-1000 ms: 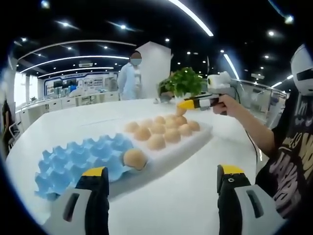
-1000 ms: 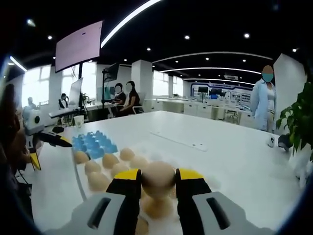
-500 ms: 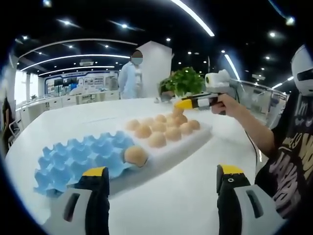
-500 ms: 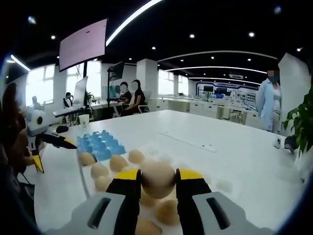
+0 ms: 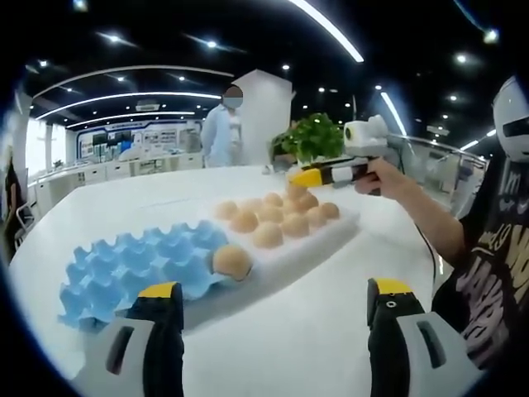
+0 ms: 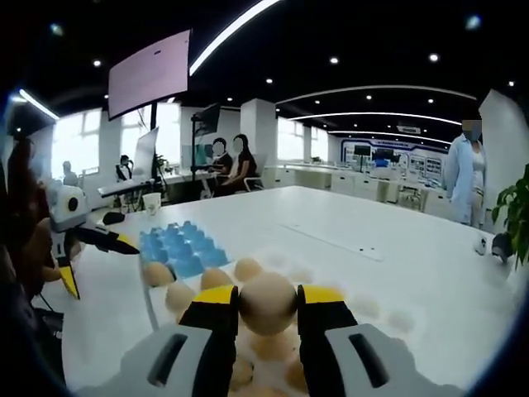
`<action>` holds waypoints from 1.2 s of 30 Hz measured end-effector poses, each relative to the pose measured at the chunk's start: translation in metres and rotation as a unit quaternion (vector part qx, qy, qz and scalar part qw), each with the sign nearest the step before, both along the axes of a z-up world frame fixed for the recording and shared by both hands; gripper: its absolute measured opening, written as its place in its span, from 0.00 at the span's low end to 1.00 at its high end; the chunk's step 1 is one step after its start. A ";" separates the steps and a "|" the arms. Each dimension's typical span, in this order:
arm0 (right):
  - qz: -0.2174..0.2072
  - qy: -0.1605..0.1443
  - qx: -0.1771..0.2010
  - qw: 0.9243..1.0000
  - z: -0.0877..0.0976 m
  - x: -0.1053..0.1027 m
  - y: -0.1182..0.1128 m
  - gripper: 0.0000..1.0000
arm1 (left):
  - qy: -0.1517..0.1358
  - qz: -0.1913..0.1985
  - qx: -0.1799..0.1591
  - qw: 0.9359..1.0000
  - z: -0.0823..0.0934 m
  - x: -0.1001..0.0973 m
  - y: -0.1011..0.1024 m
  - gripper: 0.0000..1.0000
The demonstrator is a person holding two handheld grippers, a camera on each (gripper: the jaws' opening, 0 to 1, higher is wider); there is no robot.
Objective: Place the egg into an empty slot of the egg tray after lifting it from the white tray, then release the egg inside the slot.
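Note:
My right gripper (image 6: 267, 308) is shut on a tan egg (image 6: 267, 302), held just above the white tray (image 6: 374, 308) that carries several more eggs. In the left gripper view the right gripper (image 5: 299, 179) hovers over the far end of the white tray (image 5: 277, 273), the egg (image 5: 295, 189) at its yellow tips. To the left lies the blue egg tray (image 5: 124, 269), with one egg (image 5: 231, 260) in a near corner slot and the other slots bare. My left gripper (image 5: 273, 308) stands open over the table's front. The blue egg tray (image 6: 175, 245) and left gripper (image 6: 99, 266) sit left in the right gripper view.
A potted green plant (image 5: 312, 136) stands behind the white tray. A person in a light coat (image 5: 221, 132) stands beyond the far table edge, and seated people (image 6: 227, 161) are at desks further off. The holder's arm (image 5: 421, 211) reaches in from the right.
My right gripper has carried its egg a little up and toward the blue tray end; its view has shifted over the white tray's eggs. The left gripper has stayed put.

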State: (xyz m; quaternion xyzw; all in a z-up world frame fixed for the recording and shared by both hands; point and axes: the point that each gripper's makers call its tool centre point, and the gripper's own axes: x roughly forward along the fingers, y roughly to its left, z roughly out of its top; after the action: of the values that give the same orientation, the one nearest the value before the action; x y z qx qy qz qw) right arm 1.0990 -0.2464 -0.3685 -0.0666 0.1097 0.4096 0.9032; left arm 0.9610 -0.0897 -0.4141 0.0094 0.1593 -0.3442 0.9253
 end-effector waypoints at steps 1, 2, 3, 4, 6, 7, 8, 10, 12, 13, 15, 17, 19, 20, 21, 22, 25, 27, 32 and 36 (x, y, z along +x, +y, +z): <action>0.001 0.001 0.000 1.000 0.000 0.000 0.001 0.29 | 0.000 0.001 0.000 1.000 0.000 0.000 0.000 0.94; 0.003 0.001 0.000 1.000 -0.001 0.000 0.001 0.29 | 0.000 0.001 0.000 1.000 0.000 0.000 0.001 0.94; 0.003 0.002 0.001 1.000 -0.001 -0.001 0.002 0.29 | 0.001 0.002 0.000 1.000 0.000 0.000 0.001 0.94; 0.004 0.002 0.002 1.000 -0.001 -0.001 0.003 0.29 | 0.001 0.003 0.000 1.000 -0.001 -0.001 0.002 0.94; 0.004 0.003 0.003 1.000 0.000 -0.001 0.005 0.29 | 0.002 0.004 0.001 1.000 -0.001 -0.001 0.003 0.94; 0.005 0.003 0.003 1.000 0.001 -0.002 0.007 0.29 | 0.002 0.004 0.001 1.000 -0.001 -0.001 0.003 0.94; 0.007 0.003 0.003 1.000 0.002 -0.002 0.009 0.29 | 0.002 0.003 0.000 1.000 -0.001 -0.001 0.003 0.94; 0.012 0.001 0.006 1.000 0.004 -0.004 0.014 0.29 | 0.002 0.002 0.001 1.000 -0.002 -0.001 0.002 0.94; 0.015 0.000 0.006 1.000 0.005 -0.005 0.016 0.29 | 0.002 0.000 0.000 1.000 -0.001 -0.001 0.001 0.94; 0.016 -0.002 0.006 1.000 0.006 -0.006 0.019 0.29 | 0.002 -0.001 0.000 1.000 -0.002 -0.001 0.000 0.94; 0.020 -0.001 0.007 1.000 0.006 -0.007 0.021 0.29 | 0.003 -0.003 0.000 1.000 -0.002 -0.001 0.000 0.93; 0.022 -0.001 0.006 1.000 0.005 -0.007 0.023 0.29 | 0.004 -0.001 -0.002 1.000 -0.002 -0.001 0.001 0.93; 0.024 0.000 0.006 1.000 0.005 -0.008 0.025 0.29 | 0.003 0.000 -0.003 1.000 -0.001 0.000 0.002 0.93; 0.025 0.001 0.007 1.000 0.005 -0.009 0.026 0.29 | 0.003 0.001 -0.003 1.000 -0.001 0.000 0.003 0.94; 0.026 0.002 0.007 1.000 0.005 -0.009 0.027 0.29 | 0.002 0.002 -0.003 1.000 0.000 0.000 0.003 0.94; 0.026 0.002 0.007 1.000 0.004 -0.010 0.028 0.29 | 0.003 0.002 -0.003 1.000 0.000 0.000 0.004 0.94; 0.030 0.003 0.007 1.000 0.003 -0.012 0.033 0.29 | 0.003 0.002 -0.003 1.000 -0.001 0.000 0.004 0.94; 0.034 0.004 0.005 0.999 0.003 -0.013 0.036 0.29 | 0.003 0.002 -0.003 1.000 -0.001 0.000 0.004 0.94; 0.041 0.004 0.003 0.999 0.002 -0.015 0.044 0.29 | 0.003 0.002 -0.004 1.000 -0.001 0.000 0.005 0.94; 0.048 0.004 0.003 0.999 0.001 -0.017 0.051 0.29 | 0.004 0.004 -0.005 1.000 -0.001 0.001 0.007 0.94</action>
State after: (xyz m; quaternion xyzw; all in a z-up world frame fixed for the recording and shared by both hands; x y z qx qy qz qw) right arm 1.0820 -0.1949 -0.3670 -0.0675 0.1089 0.4533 0.8821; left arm 0.9618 -0.0826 -0.4153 0.0030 0.1615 -0.3411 0.9261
